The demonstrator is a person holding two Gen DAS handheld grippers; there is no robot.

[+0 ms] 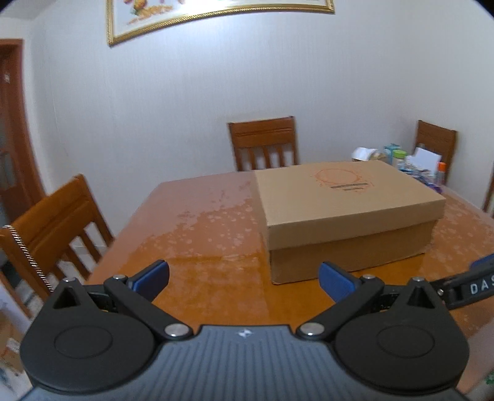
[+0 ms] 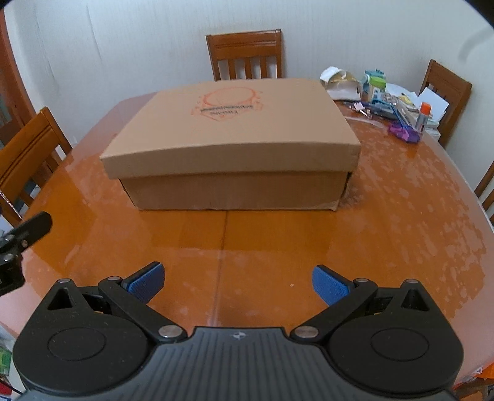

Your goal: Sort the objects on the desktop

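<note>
A brown cardboard box with its lid on and an orange print on top sits mid-table; in the left wrist view the box lies ahead to the right. My right gripper hovers open over the near table, facing the box's front side, nothing between its blue pads. Open and empty too, my left gripper is held left of the box's near corner. A heap of small desktop objects lies at the far right: bottles, papers, a purple item, an orange-capped tube.
The orange-brown wooden table is glossy with pale blotches. Wooden chairs stand at the far side, the left and the far right. The other gripper's tip shows at each view's edge. A framed picture hangs on the wall.
</note>
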